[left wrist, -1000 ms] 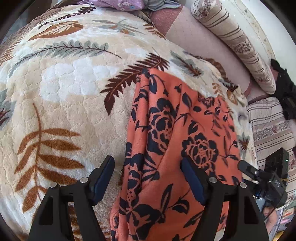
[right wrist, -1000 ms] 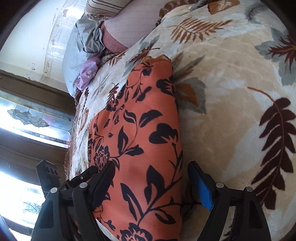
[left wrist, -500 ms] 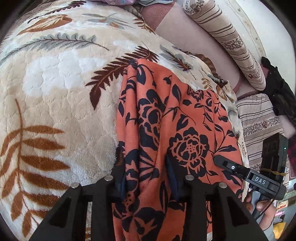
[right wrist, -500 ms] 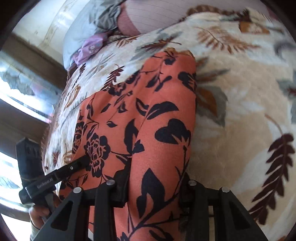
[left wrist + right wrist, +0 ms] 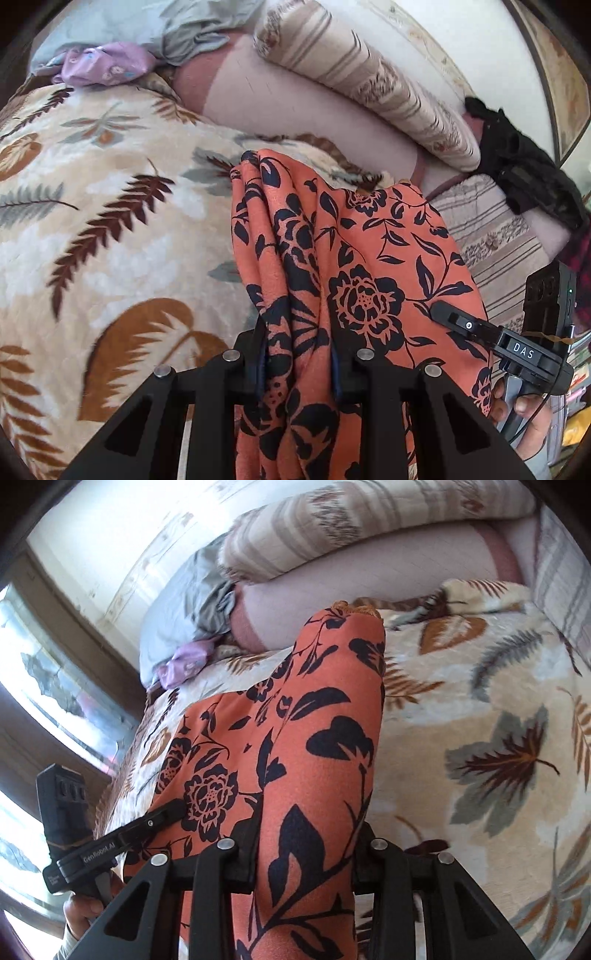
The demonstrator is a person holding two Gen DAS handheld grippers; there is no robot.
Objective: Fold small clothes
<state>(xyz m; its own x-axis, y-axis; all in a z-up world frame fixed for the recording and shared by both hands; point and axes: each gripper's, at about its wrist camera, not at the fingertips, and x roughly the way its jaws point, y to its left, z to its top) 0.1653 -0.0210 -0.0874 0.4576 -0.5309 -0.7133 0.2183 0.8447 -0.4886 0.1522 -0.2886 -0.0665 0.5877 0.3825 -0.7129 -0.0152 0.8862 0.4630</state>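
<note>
Orange floral garment (image 5: 373, 258) lies on leaf-print blanket (image 5: 110, 229) on bed. Left wrist view: left gripper (image 5: 297, 365) jaws just closed, pinching bunched near edge. Right wrist view: right gripper (image 5: 306, 845) jaws likewise just closed, pinching garment's near end; left gripper visible at garment's left edge.

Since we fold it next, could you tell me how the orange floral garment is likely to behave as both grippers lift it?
The orange floral garment looks floppy: it bunches into folds between the left gripper and drapes away from the right gripper, so it will probably sag between them. It seems thin and light. The far end still touches the leaf-print blanket, so it may drag.
</note>
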